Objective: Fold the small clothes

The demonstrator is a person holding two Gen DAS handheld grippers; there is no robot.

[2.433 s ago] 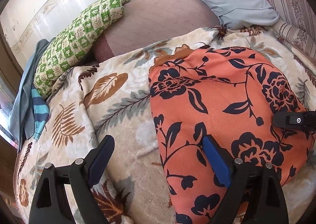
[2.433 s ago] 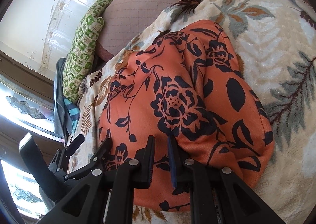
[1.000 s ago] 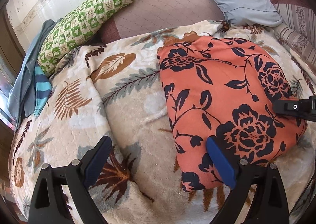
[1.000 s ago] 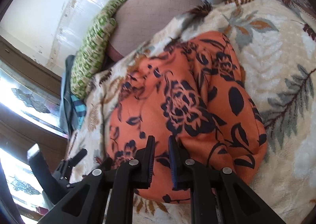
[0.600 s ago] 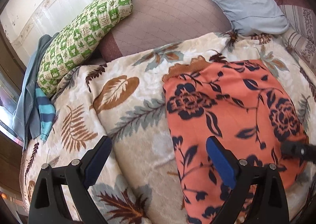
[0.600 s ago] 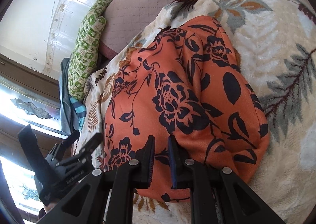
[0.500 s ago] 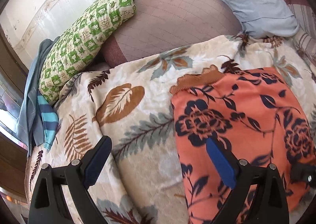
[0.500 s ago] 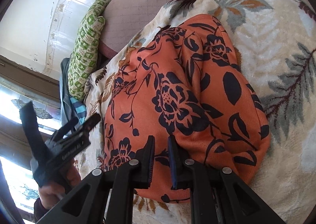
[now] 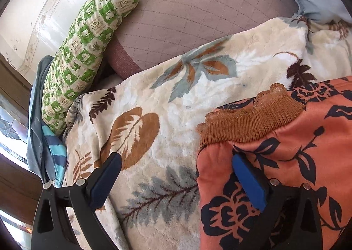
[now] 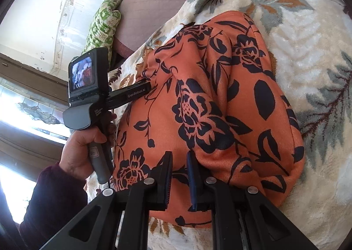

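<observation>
On leaf-print cream fleece blanket [image 9: 180,100]: orange garment with navy floral print [image 10: 220,100], lying flat.
Right tool [image 10: 178,175] clamped on garment's near edge; left tool [image 9: 173,175] jaws wide apart, straddling its ribbed-cuff corner.

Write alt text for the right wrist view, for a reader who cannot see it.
The right gripper, jaws nearly shut, pinches the near edge of an orange garment with dark flowers lying on a cream leaf-print blanket. At left, a hand in a dark sleeve holds the left gripper against the garment's far end, with a green patterned pillow behind.
</observation>
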